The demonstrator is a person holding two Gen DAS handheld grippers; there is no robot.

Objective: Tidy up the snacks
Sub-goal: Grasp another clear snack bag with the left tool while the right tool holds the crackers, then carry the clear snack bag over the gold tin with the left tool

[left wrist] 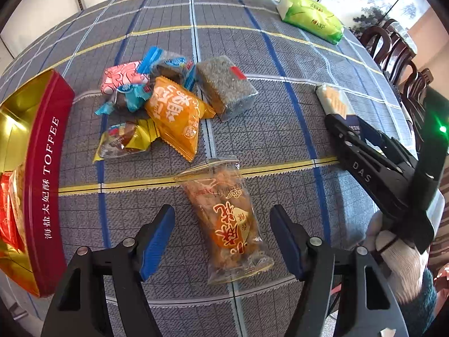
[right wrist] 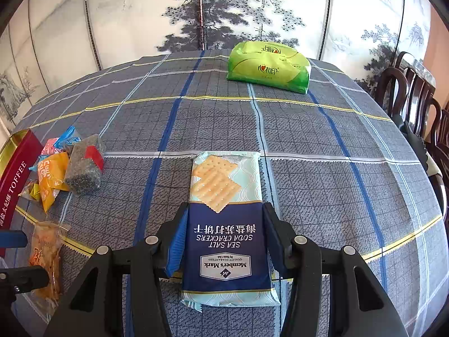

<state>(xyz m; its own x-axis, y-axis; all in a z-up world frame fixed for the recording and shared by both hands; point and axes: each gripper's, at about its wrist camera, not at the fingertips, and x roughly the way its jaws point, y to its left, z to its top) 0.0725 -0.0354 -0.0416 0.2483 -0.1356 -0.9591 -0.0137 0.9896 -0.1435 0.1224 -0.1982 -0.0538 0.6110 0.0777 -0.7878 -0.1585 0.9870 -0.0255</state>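
My left gripper is open, its blue pads on either side of a clear orange snack packet that lies on the tablecloth. My right gripper is shut on a blue soda cracker pack, which also shows in the left wrist view. A pile of small snacks lies beyond: a yellow packet, a grey seed bar, a pink packet, blue-wrapped candies and a gold-wrapped one. A red TOFFEE tin stands open at the left.
A green tissue pack lies at the far side of the checked tablecloth. Dark wooden chairs stand at the right. A painted folding screen stands behind the table.
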